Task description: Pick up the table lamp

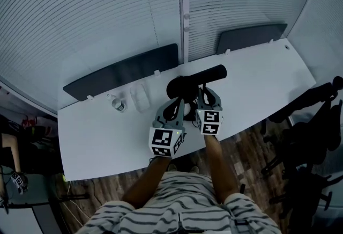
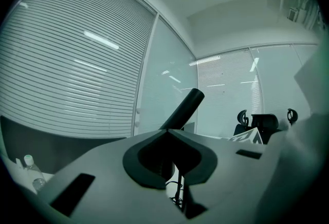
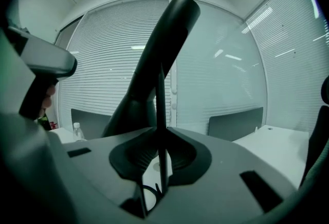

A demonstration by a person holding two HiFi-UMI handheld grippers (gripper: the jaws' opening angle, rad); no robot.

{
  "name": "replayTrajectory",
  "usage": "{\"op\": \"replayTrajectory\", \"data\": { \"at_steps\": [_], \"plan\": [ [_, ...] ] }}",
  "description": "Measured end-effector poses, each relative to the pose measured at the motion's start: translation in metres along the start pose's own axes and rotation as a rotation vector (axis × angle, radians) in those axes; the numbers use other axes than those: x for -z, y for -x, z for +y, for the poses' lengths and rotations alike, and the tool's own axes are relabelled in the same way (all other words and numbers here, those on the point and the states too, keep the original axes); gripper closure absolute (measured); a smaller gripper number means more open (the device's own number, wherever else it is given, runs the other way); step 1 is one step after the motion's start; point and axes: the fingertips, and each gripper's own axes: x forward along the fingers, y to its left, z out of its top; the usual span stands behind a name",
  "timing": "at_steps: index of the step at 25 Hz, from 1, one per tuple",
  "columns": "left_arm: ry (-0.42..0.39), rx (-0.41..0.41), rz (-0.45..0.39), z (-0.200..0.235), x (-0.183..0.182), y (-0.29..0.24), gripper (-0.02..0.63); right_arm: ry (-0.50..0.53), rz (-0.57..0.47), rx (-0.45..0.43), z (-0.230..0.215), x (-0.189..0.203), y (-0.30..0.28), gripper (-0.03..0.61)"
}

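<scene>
Right gripper (image 3: 164, 129): closed on a thin dark stem of the table lamp (image 3: 154, 48), pinched right at the jaw tips. Stem running up past the tips to the thick tube-shaped head, slanting overhead and away. Grip set low on the stem, probably to keep the heavy head from swinging on the lift.

Left gripper (image 2: 167, 131): just beside the right one, on its left. Tips brought together, with a dark post sitting in the hollow behind them. Judged clamped on the lamp too, nearer the round base. Two holds side by side, likely to share the weight and stop twisting.

Loop of cord (image 3: 145, 187) hanging below the right jaws; could snag.

Base on or off the white table (image 1: 107, 136): cannot tell.

Further out, left of the left gripper: small water bottle (image 1: 118, 104) and clear container (image 1: 140, 97), well apart from the lamp. Beyond both grippers, dark divider panels (image 1: 123, 73), blinds behind. Far right of the right gripper, office chairs (image 1: 305, 112).
</scene>
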Motion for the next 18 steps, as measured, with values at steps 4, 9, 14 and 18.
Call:
{"op": "replayTrajectory", "data": {
  "at_steps": [4,9,14,18],
  "plan": [
    [0.002,-0.007,0.008,0.0035,0.0052,0.0010,0.606,-0.007,-0.023,-0.004,-0.0001,0.0001,-0.0003,0.522],
    [0.002,-0.006,0.008,-0.0008,0.0063,0.0016,0.606,-0.029,-0.022,-0.002,-0.0007,-0.0006,0.0023,0.522],
    [0.006,-0.007,0.009,-0.0020,0.0081,0.0007,0.607,-0.039,-0.020,-0.009,0.0030,-0.0028,0.0046,0.523],
    [0.006,-0.007,0.007,-0.0040,0.0075,0.0002,0.606,-0.046,-0.024,-0.019,0.0045,-0.0097,0.0072,0.523]
  ]
}}
